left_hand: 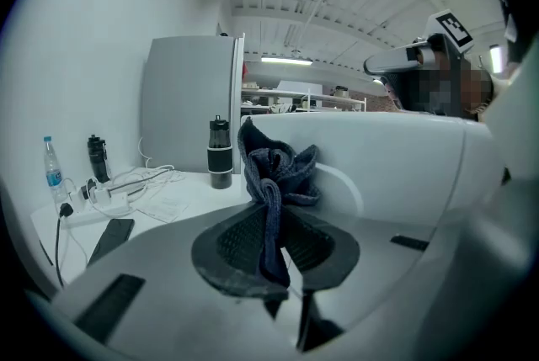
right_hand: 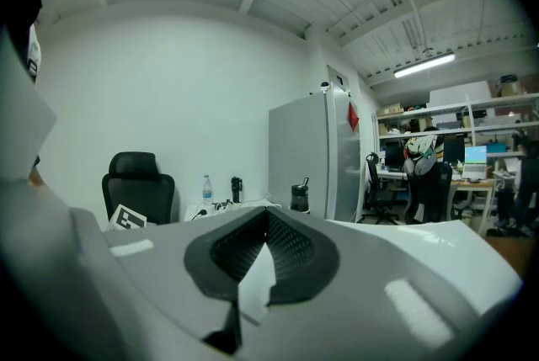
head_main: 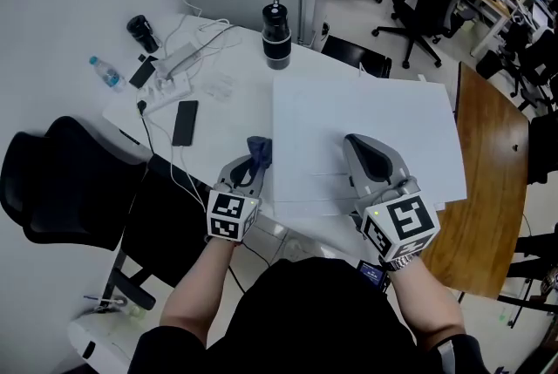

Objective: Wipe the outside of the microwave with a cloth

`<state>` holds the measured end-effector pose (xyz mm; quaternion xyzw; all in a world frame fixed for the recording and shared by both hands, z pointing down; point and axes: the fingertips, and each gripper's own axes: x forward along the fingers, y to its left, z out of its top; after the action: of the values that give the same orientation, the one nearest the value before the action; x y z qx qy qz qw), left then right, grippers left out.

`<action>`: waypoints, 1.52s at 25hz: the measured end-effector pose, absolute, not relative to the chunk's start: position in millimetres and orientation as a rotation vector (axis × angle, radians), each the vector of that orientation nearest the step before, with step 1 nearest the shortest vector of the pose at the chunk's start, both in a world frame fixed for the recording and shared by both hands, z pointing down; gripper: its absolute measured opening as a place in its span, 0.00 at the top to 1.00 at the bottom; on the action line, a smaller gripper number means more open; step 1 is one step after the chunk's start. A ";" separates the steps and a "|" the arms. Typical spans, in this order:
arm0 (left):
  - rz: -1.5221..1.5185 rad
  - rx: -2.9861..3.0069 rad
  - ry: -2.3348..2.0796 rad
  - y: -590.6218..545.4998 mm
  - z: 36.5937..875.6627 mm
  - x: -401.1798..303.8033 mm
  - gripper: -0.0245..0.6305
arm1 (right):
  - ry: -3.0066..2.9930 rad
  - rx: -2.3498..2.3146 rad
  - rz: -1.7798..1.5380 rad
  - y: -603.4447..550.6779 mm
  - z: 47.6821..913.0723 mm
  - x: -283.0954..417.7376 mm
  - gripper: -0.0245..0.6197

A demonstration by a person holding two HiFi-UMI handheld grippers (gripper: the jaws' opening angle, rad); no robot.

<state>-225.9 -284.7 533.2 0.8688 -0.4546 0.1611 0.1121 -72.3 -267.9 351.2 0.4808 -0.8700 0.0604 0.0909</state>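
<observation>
Nearest the person, the left gripper (head_main: 252,163) was closed on a dark blue cloth (head_main: 259,149). Its pads pinched the cloth's lower folds, and the bunched upper part stood out past the tips. The cloth sat at the left side of the white microwave (head_main: 392,124), right by its upper edge; whether it actually touched the wall I could not tell. In the left gripper view a curved handle (left_hand: 349,187) on the microwave showed just behind the cloth. The right gripper (head_main: 354,144) was shut tight with nothing in it, held over the microwave's top, towards the near edge. Beyond the left gripper, on the white table (head_main: 235,115), lay a black phone (head_main: 185,122). Past it were a power strip (head_main: 171,83) with cables and a water bottle (head_main: 106,73). A black tumbler (head_main: 276,36) stood by the microwave's far corner. A black chair (head_main: 52,189) stood off to the left of the table.
</observation>
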 end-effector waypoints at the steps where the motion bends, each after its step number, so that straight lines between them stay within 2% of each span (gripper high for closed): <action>1: 0.477 2.549 -1.333 -289.2 534.0 -225.6 0.87 | -2.579 1.439 0.180 -269.2 351.0 -69.2 0.96; 26: 0.516 2.510 -1.325 -403.5 557.2 -224.4 0.87 | -2.475 1.516 0.228 -300.9 368.7 -44.1 0.96; 38: 0.461 2.508 -1.363 -424.8 531.4 -229.1 0.87 | -2.477 1.480 0.241 -305.0 367.7 -46.1 0.96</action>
<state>-229.1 -424.8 531.4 0.8607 -0.4677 0.1580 0.1246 -46.1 -305.0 367.7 0.5073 -0.8490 0.0825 0.1226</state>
